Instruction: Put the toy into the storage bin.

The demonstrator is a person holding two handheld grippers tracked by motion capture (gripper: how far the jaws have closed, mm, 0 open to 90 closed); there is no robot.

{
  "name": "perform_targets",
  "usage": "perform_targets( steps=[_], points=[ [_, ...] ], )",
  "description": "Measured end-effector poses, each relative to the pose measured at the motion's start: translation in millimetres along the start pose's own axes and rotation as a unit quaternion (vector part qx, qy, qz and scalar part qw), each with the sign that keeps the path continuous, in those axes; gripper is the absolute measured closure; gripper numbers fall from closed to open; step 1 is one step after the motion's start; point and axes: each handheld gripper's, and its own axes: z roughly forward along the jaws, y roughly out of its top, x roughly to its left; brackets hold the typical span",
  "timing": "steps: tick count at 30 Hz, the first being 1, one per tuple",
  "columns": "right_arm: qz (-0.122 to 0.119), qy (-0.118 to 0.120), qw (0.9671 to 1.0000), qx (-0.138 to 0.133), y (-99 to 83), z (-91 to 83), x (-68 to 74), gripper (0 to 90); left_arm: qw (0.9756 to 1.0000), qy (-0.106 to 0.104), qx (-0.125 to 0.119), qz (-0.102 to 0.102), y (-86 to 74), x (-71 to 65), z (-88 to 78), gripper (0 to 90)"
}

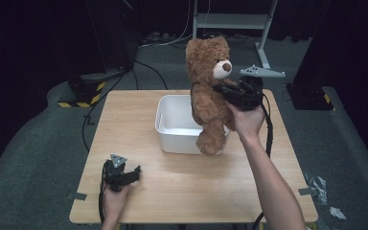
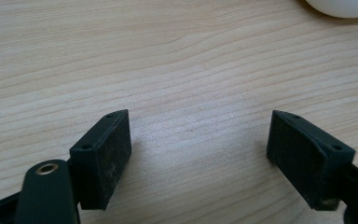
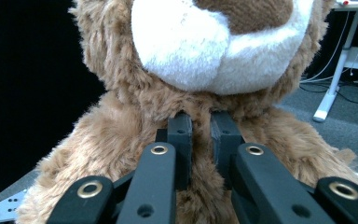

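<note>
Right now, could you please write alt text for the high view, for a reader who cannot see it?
The right hand-held gripper holds a brown teddy bear upright by its chest above a white bin on a wooden table. The left hand-held gripper rests open on the table's near left part.

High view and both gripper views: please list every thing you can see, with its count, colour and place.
teddy bear: one, brown with white muzzle, held up over the bin's right side
bin: one, white, middle of the table
table: one, light wood
frame: one, grey metal, on the floor behind
right gripper: one, black, shut on the bear's chest fur, below the muzzle
left gripper: one, black, jaws apart, low over the table's near left part
</note>
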Motion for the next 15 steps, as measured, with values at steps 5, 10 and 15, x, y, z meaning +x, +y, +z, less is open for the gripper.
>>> perform_targets(
  steps=[5,10,15],
  points=[
    [0.001,0.001,1.0,-0.001,0.0,2.4,0.4,81.7,1.0,0.0,0.0,0.0,0.0,0.0,0.0,21.7],
    [0.001,-0.001,1.0,0.002,1.8,4.5,1.2,81.7,1.0,0.0,0.0,0.0,0.0,0.0,0.0,21.6],
    [-0.001,0.0,1.0,0.002,3.5,7.2,2.5,81.7,1.0,0.0,0.0,0.0,0.0,0.1,0.0,21.7]
  ],
)
